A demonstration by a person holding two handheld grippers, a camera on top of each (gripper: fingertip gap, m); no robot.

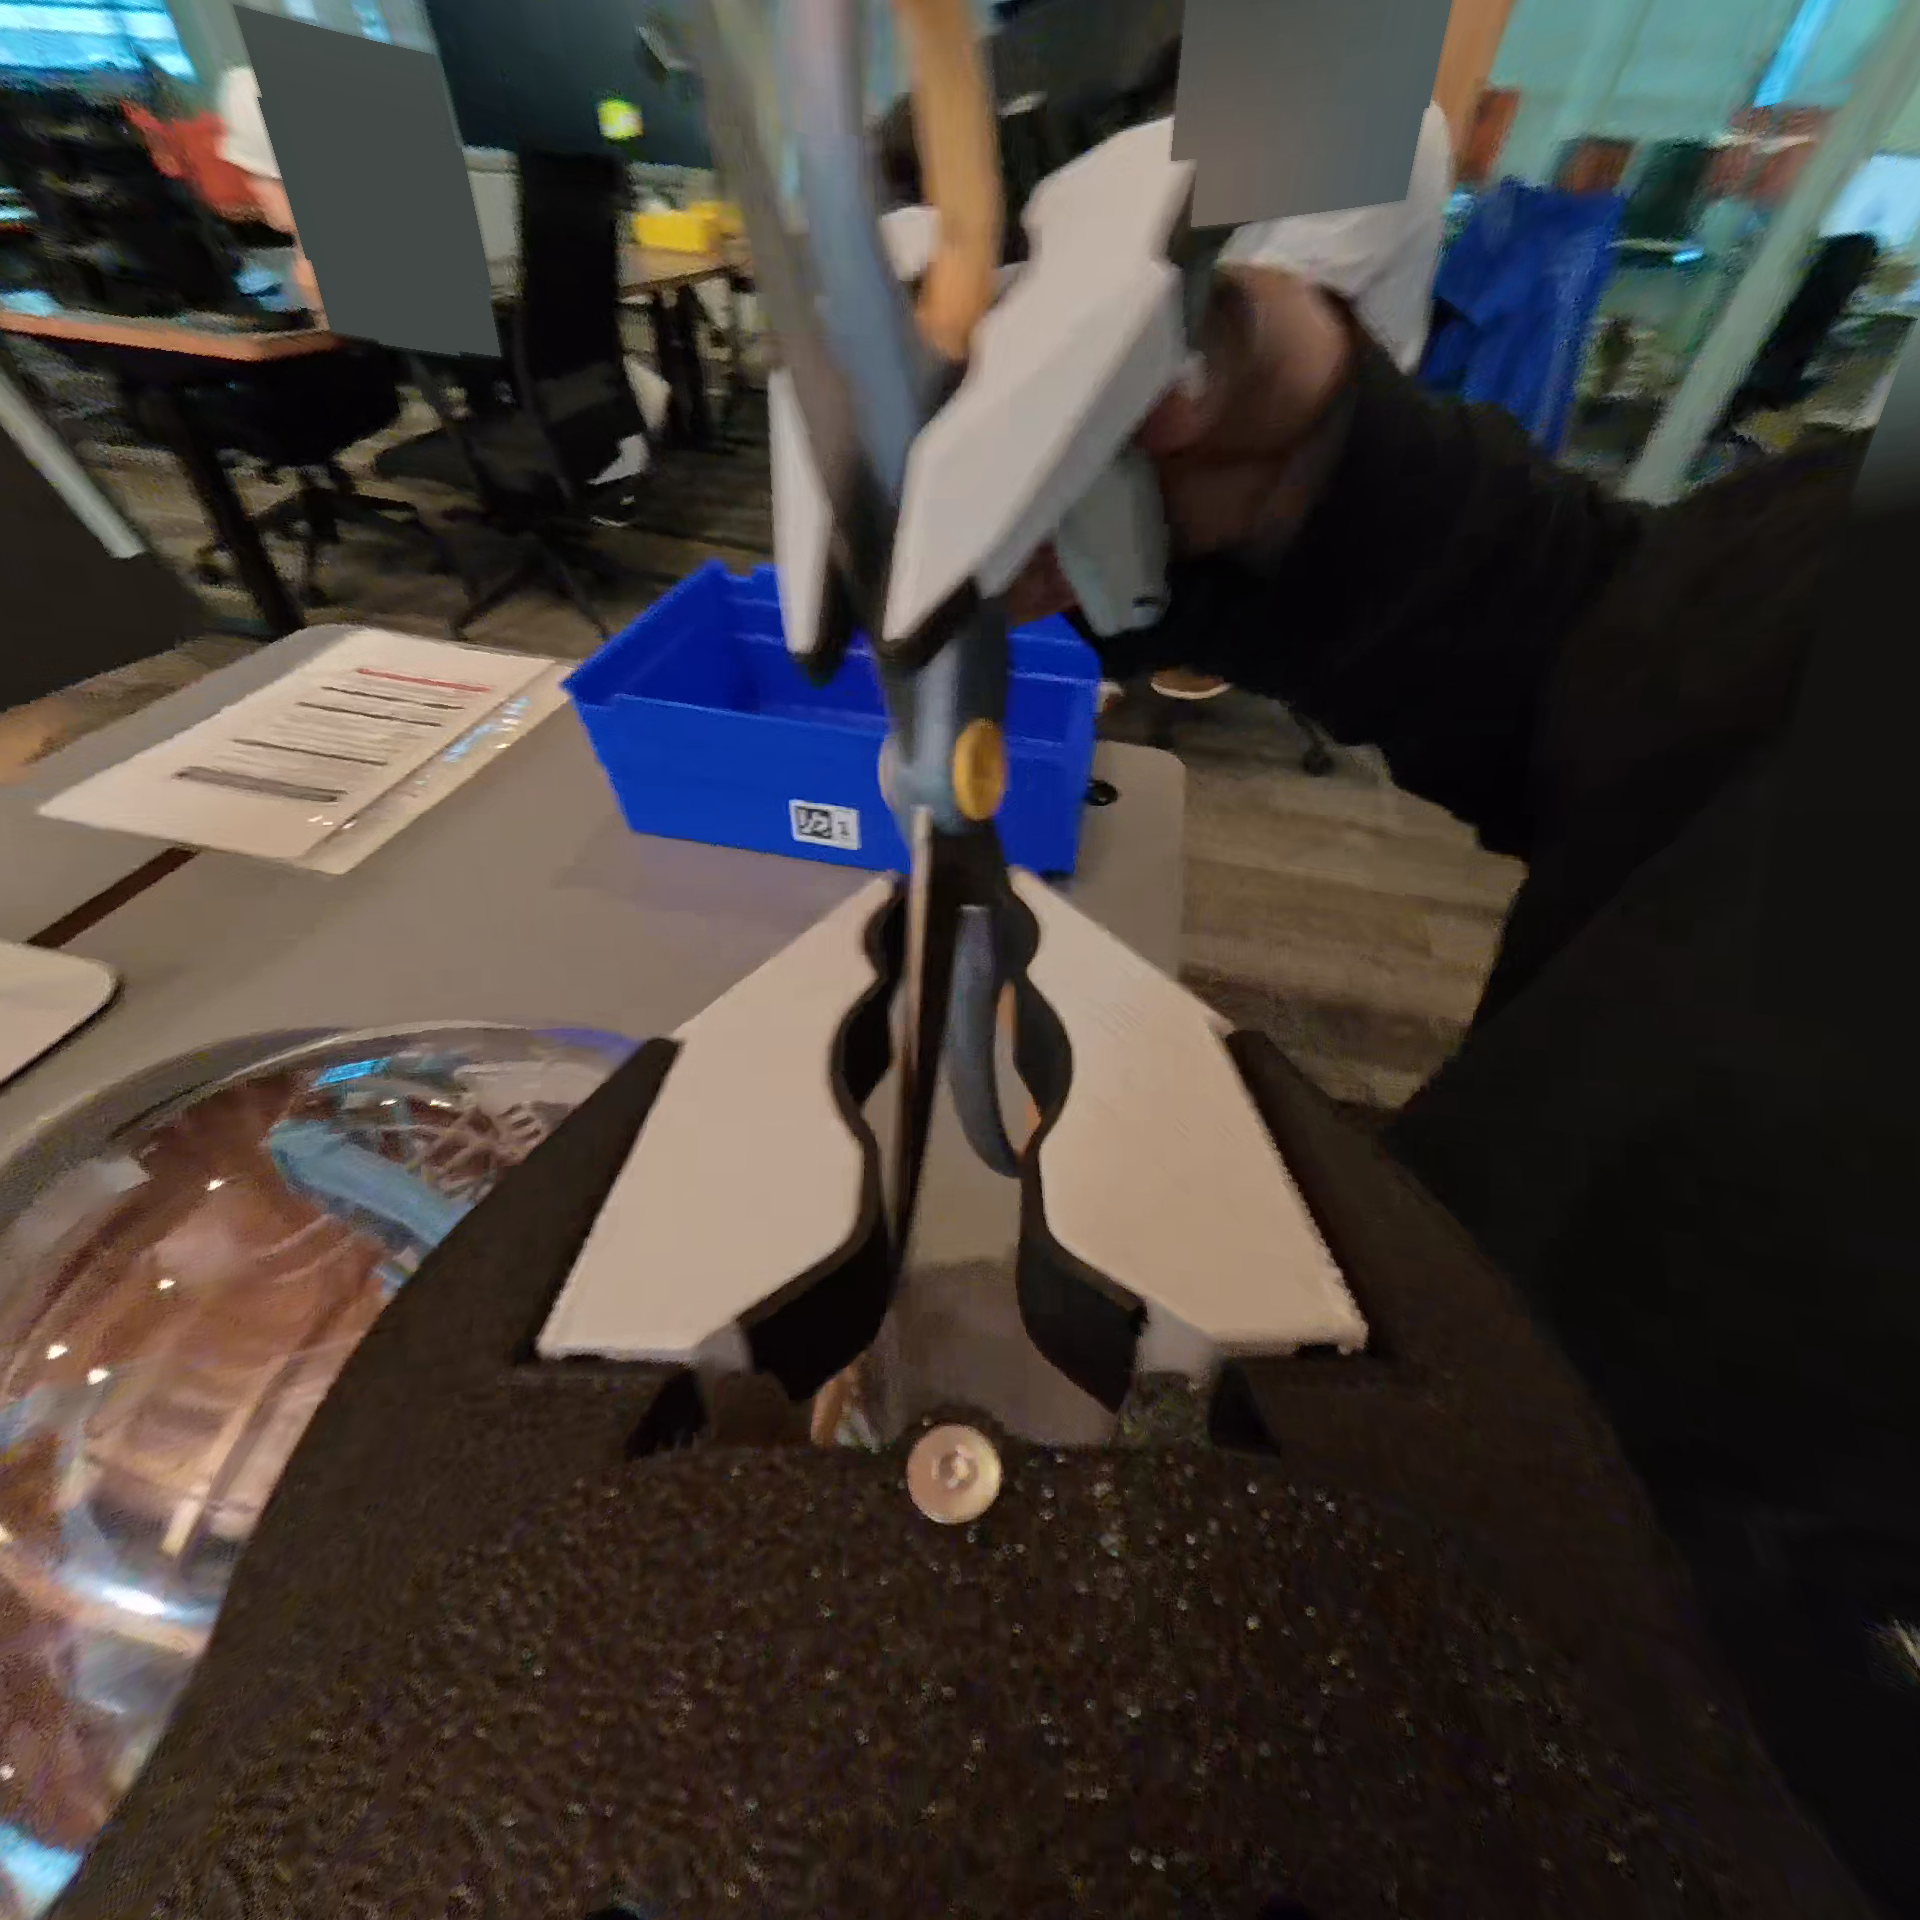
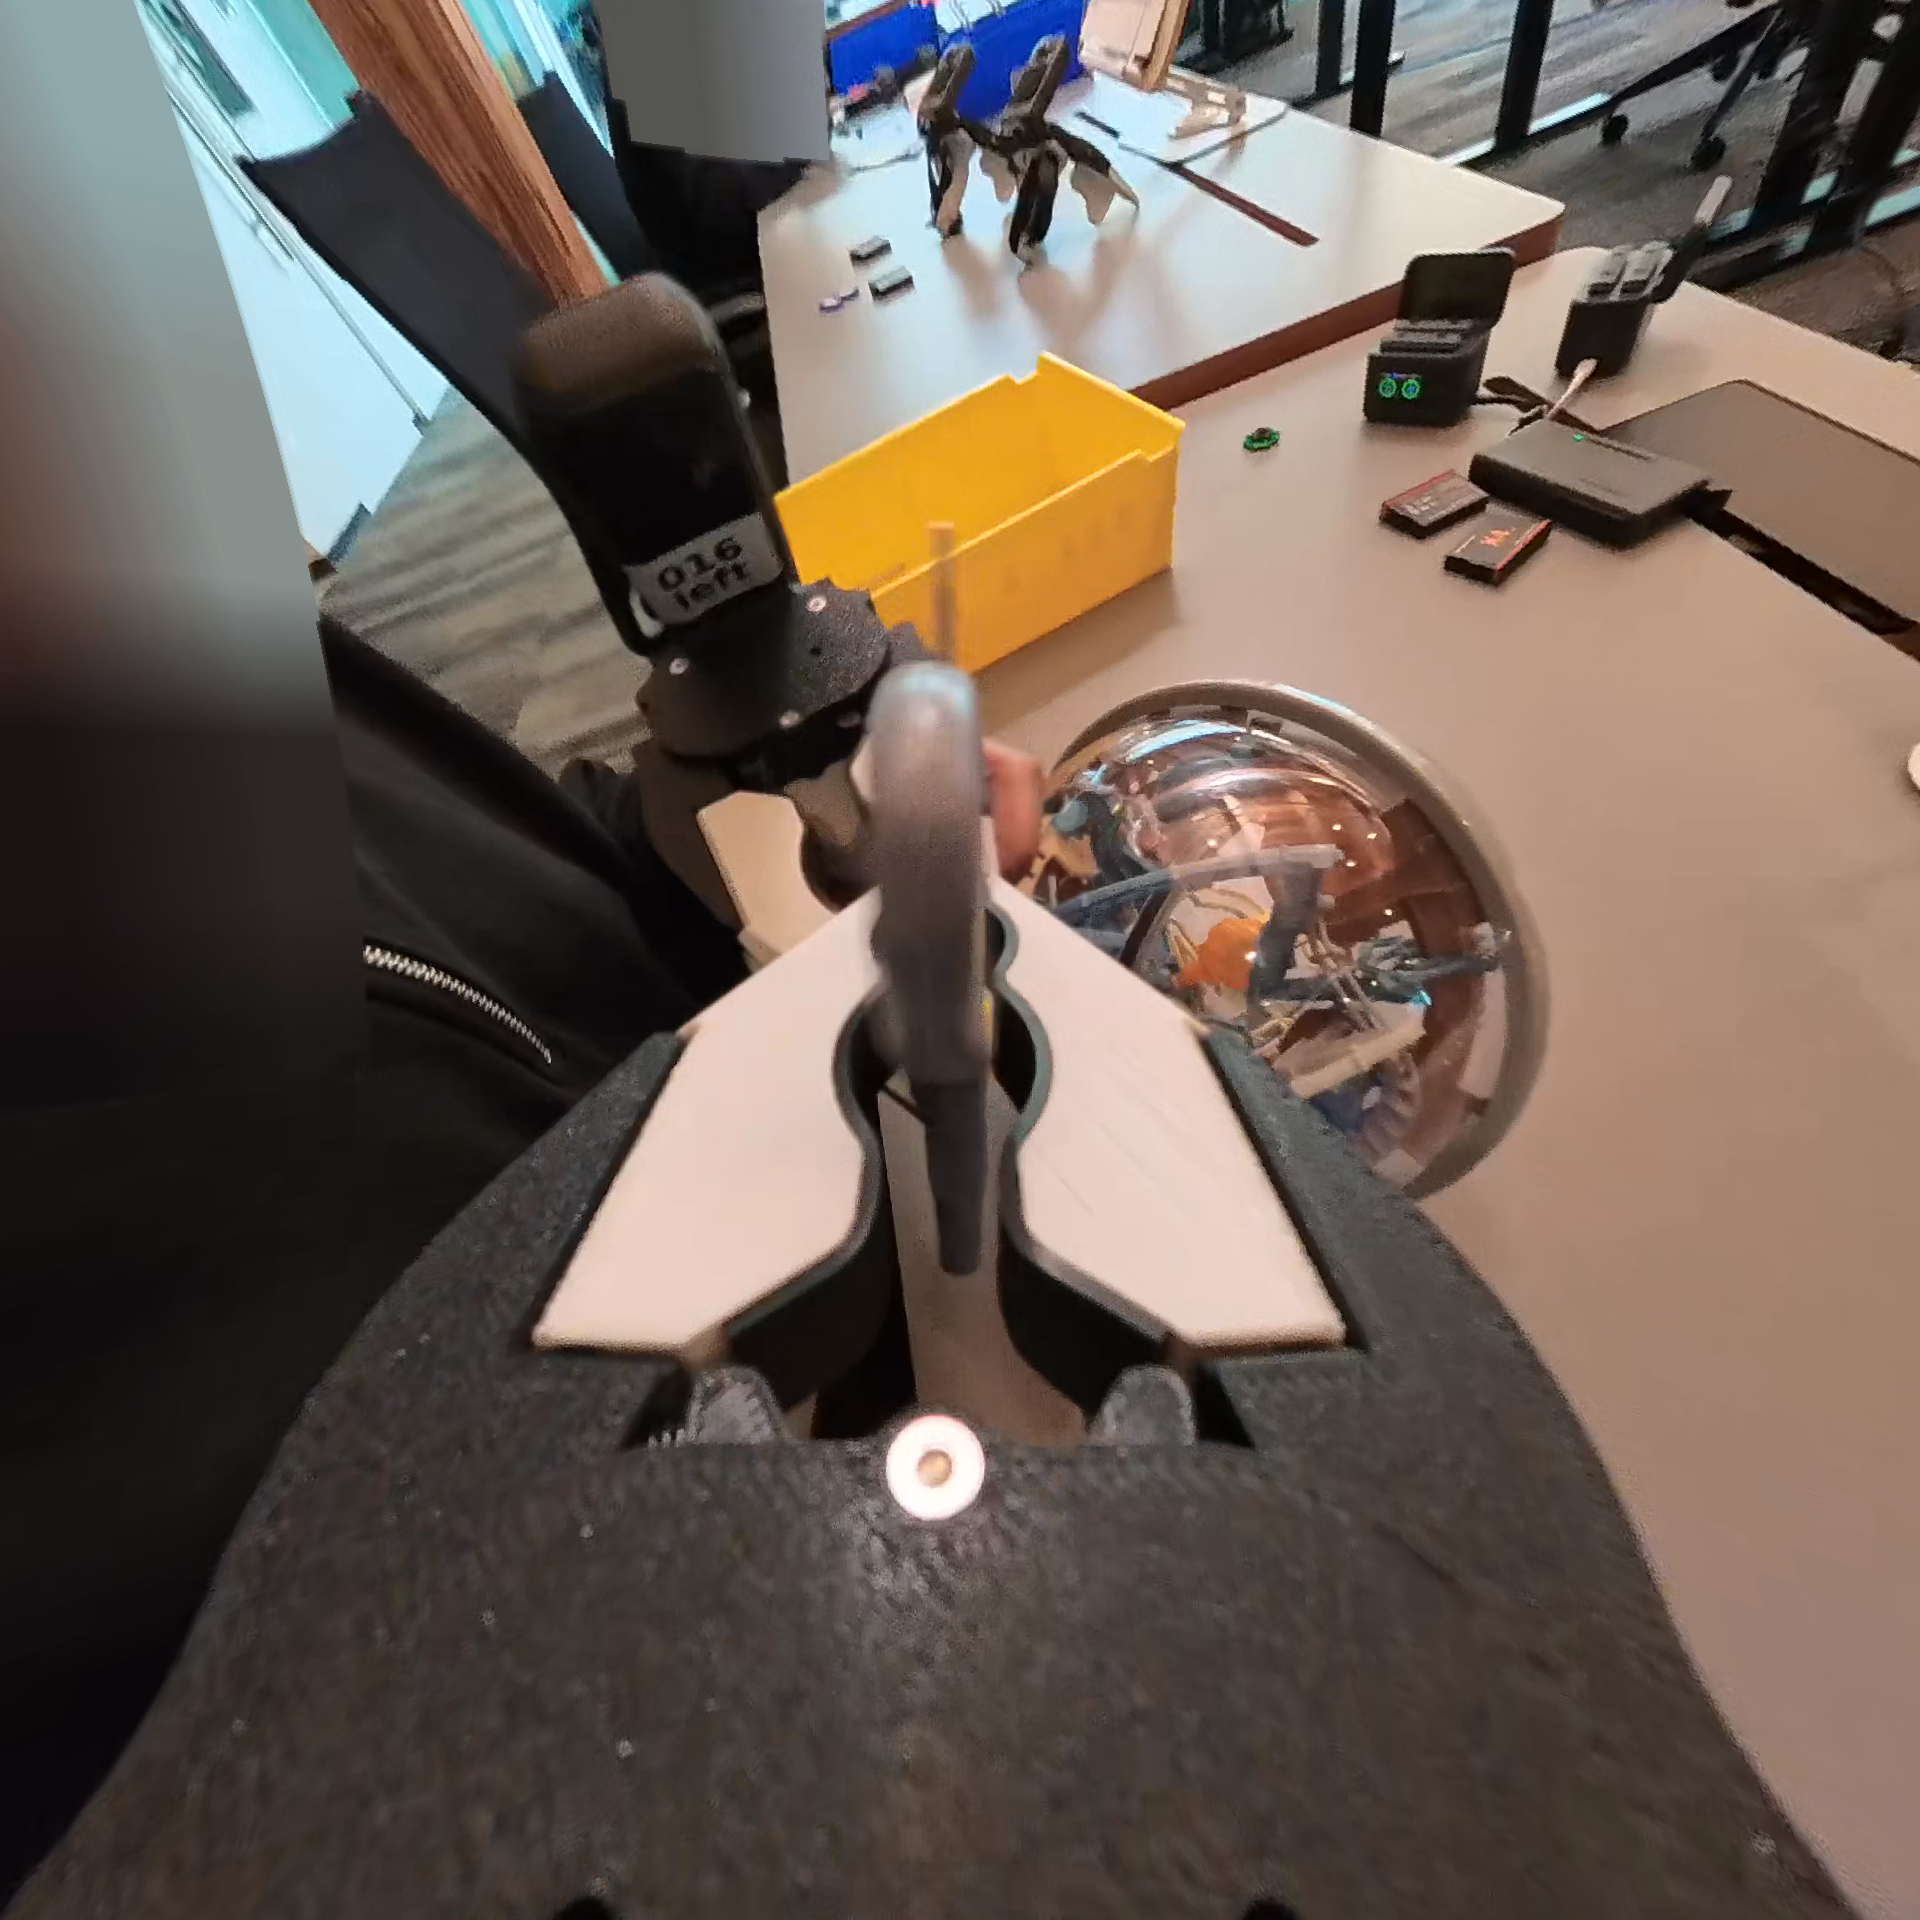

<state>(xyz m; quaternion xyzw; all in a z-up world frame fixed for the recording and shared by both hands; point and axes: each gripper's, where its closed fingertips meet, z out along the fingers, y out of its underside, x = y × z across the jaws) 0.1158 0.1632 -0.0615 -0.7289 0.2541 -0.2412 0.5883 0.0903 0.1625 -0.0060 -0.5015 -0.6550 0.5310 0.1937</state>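
The left tongs (image 1: 951, 904) are drawn narrow, clamping one end of a grey scissor-like tool (image 1: 977, 774) with a brass pivot. The right tongs (image 2: 935, 914) pinch its grey looped end (image 2: 925, 790) from the opposite side, so the tool hangs between both, above the table (image 2: 1558, 1351). Just beside them lies a clear sphere (image 2: 1299, 914) with coloured tracks inside. A blue bin (image 1: 727, 748) stands beyond the left tongs, a yellow bin (image 2: 1018, 499) beyond the right.

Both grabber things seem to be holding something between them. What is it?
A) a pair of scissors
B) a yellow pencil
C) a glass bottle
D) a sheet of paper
A: the left gripper clamps the blades and the right gripper clamps a grey handle loop of the scissors, whose brass pivot screw shows between them.
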